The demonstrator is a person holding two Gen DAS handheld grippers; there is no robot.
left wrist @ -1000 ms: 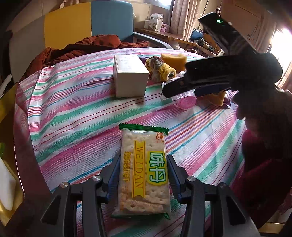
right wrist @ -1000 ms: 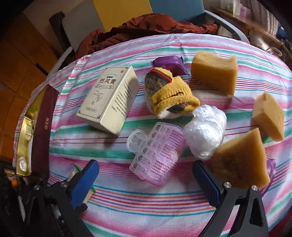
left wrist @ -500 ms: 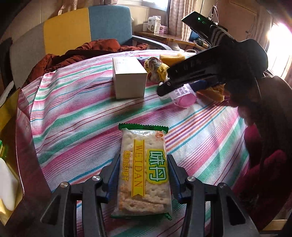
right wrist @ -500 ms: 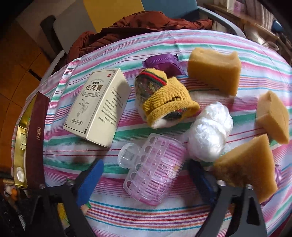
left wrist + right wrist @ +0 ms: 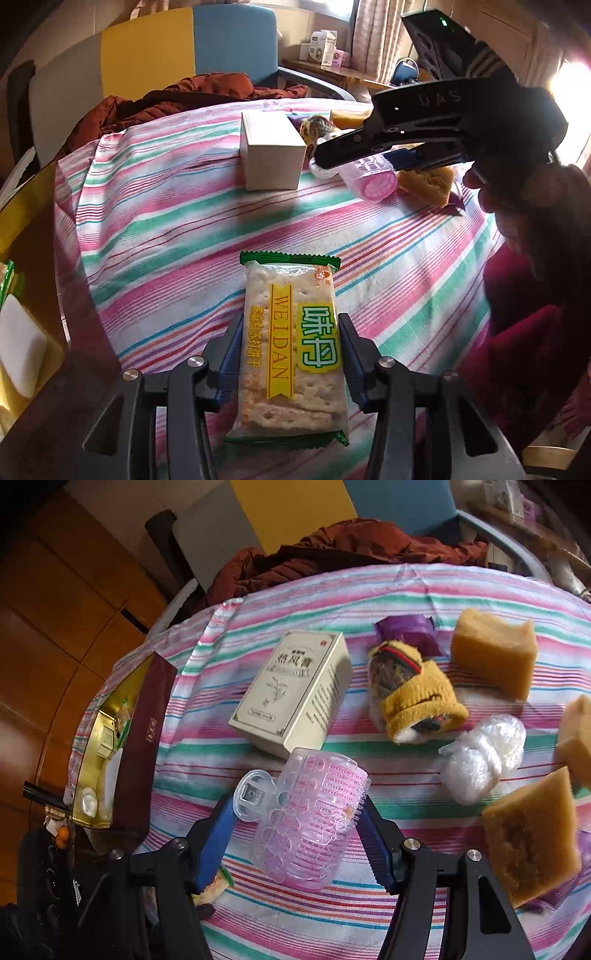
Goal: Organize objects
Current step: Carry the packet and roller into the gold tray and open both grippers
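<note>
Left hand-held gripper is clamped on the cracker pack, held above the striped counter. Right hand-held gripper, jaws just closed in, is gripped on the pink roller; white box is seen at 12 o'clock of it.

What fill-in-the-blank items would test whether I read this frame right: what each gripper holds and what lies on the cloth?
1. The left gripper is shut on a packet of ____.
2. The right gripper is shut on a pink plastic ____.
3. The cream box lies on a ____ cloth.
4. Beside the box, by the sponges, lies a rolled yellow ____.

Missing words: crackers; hair roller; striped; sock
</note>
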